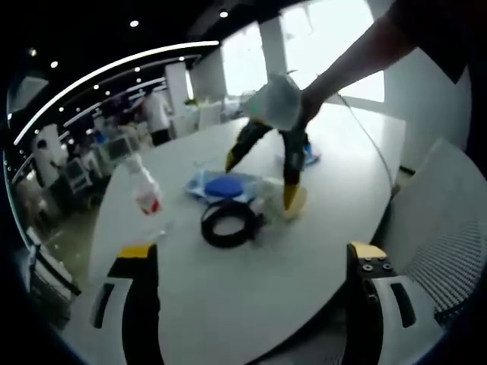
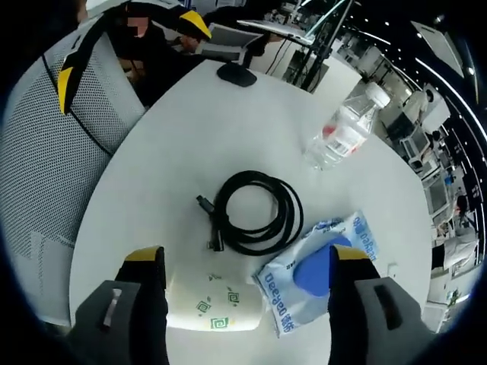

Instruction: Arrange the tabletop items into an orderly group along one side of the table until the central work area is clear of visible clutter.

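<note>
In the left gripper view I find my left tool (image 1: 247, 262) standing wide, its two yellow-tipped jaws apart with nothing between them, held above the near edge of the white round worktop (image 1: 228, 304). Reading that view from the left, a clear plastic water bottle (image 1: 143, 186) with a red label lies tilted on the worktop; beside it to the right sits a coiled black cable (image 1: 228, 223), and just behind the coil a blue wipes packet (image 1: 221, 185). Further right, the right tool (image 1: 266, 163) hangs over these items in a person's hand (image 1: 283, 103), its jaws spread wide, one yellow tip near a pale paper packet (image 1: 295, 202) that lies beside the coil. In the right gripper view I see the same right tool (image 2: 247, 262) from behind, jaws wide and holding nothing. From the left in that view, a mesh-backed chair (image 2: 46, 160) stands against the worktop (image 2: 175, 129) edge, with the left tool (image 2: 122, 34) raised above it. The paper packet (image 2: 209, 304), printed with small green marks, lies between my jaws at the near edge. The cable (image 2: 255, 211) is at the centre, its plugs pointing toward the left. The wipes packet (image 2: 319, 270) touches the coil on the lower right, partly hidden by the right jaw. The bottle (image 2: 342, 129) lies well apart, beyond the coil. A dark mouse (image 2: 237, 74) rests at the far edge.
</note>
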`<state>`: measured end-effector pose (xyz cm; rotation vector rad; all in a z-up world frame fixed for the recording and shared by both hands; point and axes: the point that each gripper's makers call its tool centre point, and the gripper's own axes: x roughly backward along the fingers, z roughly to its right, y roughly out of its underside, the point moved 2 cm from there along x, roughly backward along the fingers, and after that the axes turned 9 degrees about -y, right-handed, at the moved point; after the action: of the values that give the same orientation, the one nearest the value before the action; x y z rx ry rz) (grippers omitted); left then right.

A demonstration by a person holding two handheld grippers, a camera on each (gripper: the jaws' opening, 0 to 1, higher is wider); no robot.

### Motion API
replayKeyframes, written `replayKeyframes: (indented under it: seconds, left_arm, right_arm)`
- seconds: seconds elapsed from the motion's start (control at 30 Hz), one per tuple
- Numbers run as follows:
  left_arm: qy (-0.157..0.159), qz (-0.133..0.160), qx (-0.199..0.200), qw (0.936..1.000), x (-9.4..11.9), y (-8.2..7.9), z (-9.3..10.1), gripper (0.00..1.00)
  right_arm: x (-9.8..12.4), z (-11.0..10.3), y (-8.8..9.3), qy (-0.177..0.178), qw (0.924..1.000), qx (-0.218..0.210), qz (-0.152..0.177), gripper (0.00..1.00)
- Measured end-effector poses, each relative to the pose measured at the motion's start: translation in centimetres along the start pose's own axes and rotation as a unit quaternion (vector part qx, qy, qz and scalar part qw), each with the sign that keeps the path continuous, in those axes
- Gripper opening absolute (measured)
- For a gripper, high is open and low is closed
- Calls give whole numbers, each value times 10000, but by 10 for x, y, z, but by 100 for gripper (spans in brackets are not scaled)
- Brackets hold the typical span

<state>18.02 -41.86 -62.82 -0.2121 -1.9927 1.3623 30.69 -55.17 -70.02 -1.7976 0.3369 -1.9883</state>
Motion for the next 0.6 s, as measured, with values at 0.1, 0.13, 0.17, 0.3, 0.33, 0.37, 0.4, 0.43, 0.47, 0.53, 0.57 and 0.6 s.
replayKeyframes:
  seconds: [0.1, 0.13, 0.17, 0.3, 0.33, 0.37, 0.4, 0.43, 0.47, 0.53, 0.57, 0.6]
  left_arm:
    - [-13, -35, -9, 10000, 0, 1, -1, 100]
    - [-18, -45, -16, 10000, 0, 2, -1, 100]
    - [-24, -55, -24, 10000, 0, 2, -1, 100]
    - [-46, -92, -43, 9999, 0, 3, -2, 100]
    - [-61, -87, -33, 9999, 0, 3, -3, 100]
    - [-73, -86, -17, 9999, 0, 3, -3, 100]
    - [-77, -85, -13, 9999, 0, 3, -3, 100]
    - [-84, -85, -5, 9999, 0, 3, -4, 100]
    - [-92, -90, -8, 9999, 0, 3, -4, 100]
    - [-104, -93, -9, 9999, 0, 3, -5, 100]
    - [-105, -92, 1, 9999, 0, 3, -5, 100]
    - [-110, -97, 6, 9999, 0, 4, -5, 100]
  right_arm:
    - [-3, -1, -1, -32, 10000, 4, -10, 88]
    - [-5, -2, -2, -45, 10000, 5, -8, 87]
    - [-6, -2, -1, -56, 10000, 25, 2, 86]
    - [-7, -1, -4, -52, 9999, 101, 10, 77]
    - [-7, -2, -6, -50, 9999, 43, 78, 77]
    - [-8, -2, -7, -38, 9999, 16, 128, 77]
    - [-8, -2, -8, -39, 9999, 26, 123, 76]
    - [-9, -3, -7, -49, 9999, 42, 114, 74]
    - [-10, -3, -7, -56, 9999, 55, 96, 72]
    - [-10, -3, -6, -60, 9999, 53, 76, 69]
    - [-12, -3, -5, -67, 9999, 34, 79, 68]
    - [-14, -2, -5, -68, 9999, 17, 82, 68]
